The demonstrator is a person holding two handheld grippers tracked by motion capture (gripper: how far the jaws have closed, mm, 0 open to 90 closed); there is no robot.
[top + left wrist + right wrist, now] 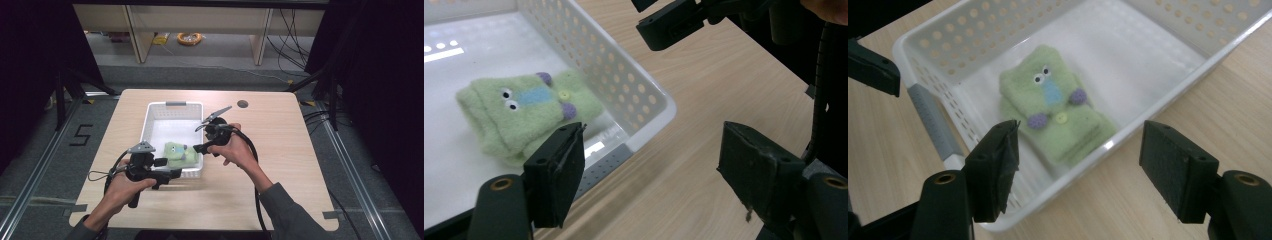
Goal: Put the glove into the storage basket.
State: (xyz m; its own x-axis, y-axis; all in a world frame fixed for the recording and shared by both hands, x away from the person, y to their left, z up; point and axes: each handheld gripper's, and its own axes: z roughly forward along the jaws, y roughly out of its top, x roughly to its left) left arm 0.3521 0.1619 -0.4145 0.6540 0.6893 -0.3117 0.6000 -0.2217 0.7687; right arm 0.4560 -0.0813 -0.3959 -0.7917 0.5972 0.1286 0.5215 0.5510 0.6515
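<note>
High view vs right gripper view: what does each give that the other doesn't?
High view alone: both hands, the left gripper at the basket's near end, the right gripper over its right rim, and the whole table with its round hole.

Right gripper view alone: close detail of the toy's eyes, blue nose, purple knobs and yellow button.

Both: the white perforated basket holding the green plush toy.

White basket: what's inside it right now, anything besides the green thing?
Inside the white basket lies one folded green fuzzy sock with googly eyes, near the grey-handled end. The rest of the floor looks bare. Whatever sits under the sock is covered.
</note>
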